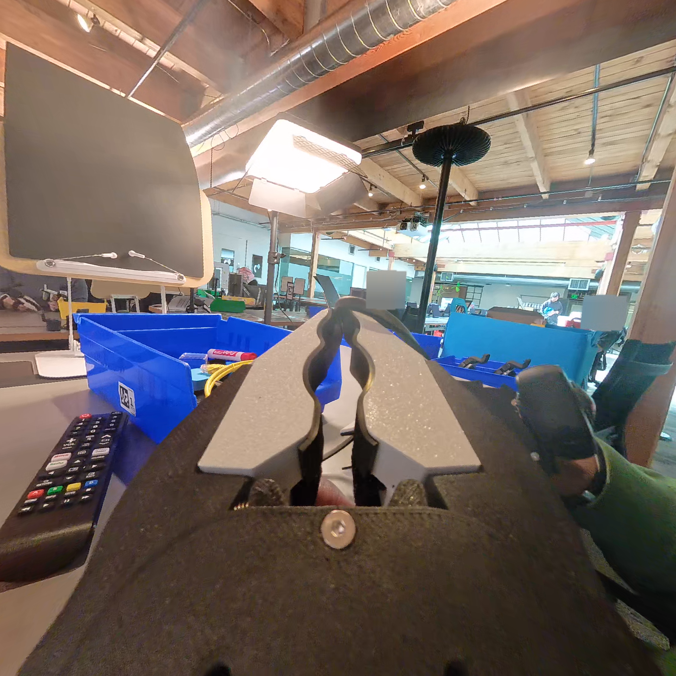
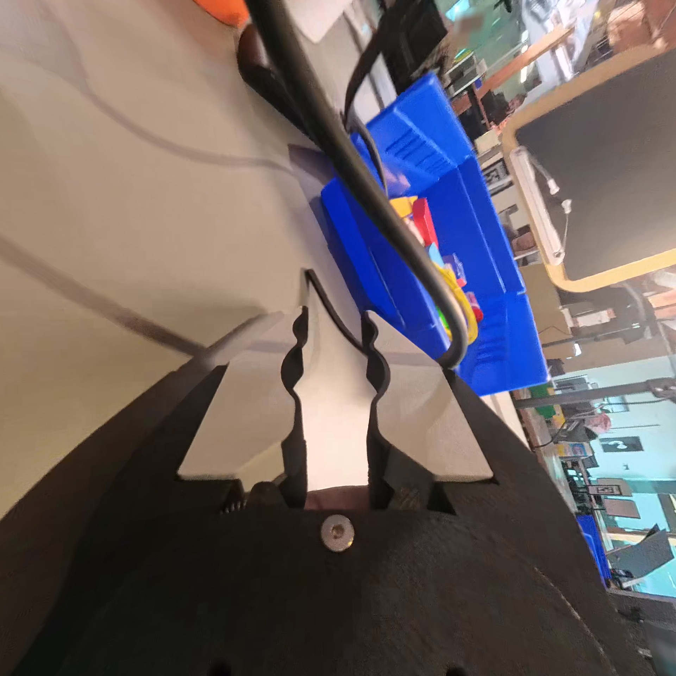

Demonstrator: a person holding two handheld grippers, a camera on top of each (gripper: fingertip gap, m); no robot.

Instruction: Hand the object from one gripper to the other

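Observation:
My left gripper is shut at its tips on a black cable-like object that curves away to the right. The same black cable runs diagonally across the right wrist view and ends in a U-bend in front of the blue bin. My right gripper is open and empty, rolled sideways, with the cable above and to the right of its fingertips and apart from them. A hand in a green sleeve holds the right gripper's black body at the right of the left wrist view.
A blue bin holds a red marker, a yellow cable and small items. A black remote lies on the grey table at the left. A second blue bin holds black clips. A board on a white stand stands behind. About 15 centimeters separates my left fingertips from my right.

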